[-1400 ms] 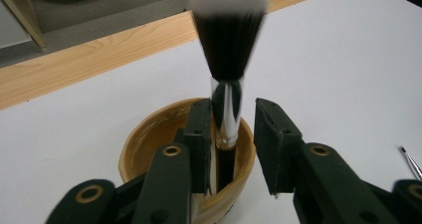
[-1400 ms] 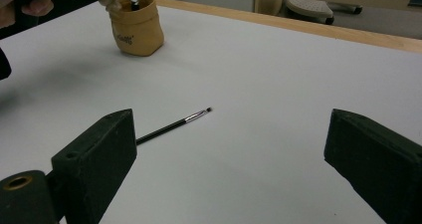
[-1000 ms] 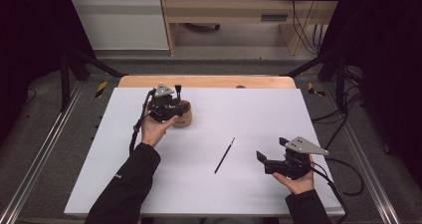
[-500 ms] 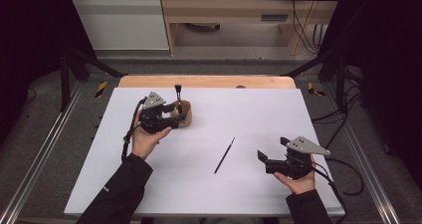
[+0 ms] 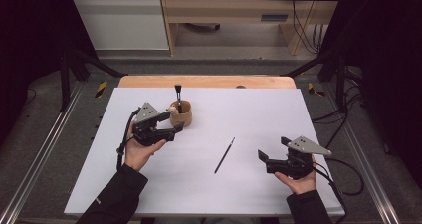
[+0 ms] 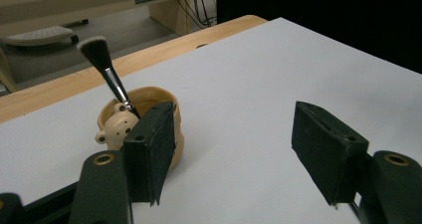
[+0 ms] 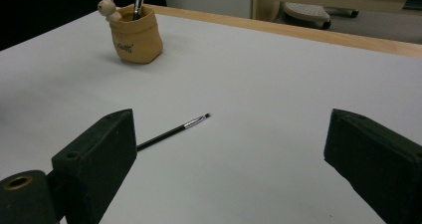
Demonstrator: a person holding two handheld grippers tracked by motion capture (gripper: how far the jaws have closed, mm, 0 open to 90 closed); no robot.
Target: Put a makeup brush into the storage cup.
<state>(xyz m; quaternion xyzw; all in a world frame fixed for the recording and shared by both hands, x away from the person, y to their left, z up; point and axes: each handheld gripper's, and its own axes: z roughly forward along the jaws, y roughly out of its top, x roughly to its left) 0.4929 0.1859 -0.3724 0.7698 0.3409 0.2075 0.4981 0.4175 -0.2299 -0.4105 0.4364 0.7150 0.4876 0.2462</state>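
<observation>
Lying between my hands, the thin brush (image 5: 224, 155) slants toward the cup (image 5: 181, 113), nearer my right gripper (image 5: 264, 157); both grippers' fingers open, empty, left gripper (image 5: 175, 120) just widened.

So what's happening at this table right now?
A person holds a claw in each hand over a white table. The left claw, its jaws just opened and empty, sits beside a tan bear-faced pot with a makeup brush standing in it. A thin brush lies flat mid-table. The right claw waits open near it, touching nothing.
</observation>
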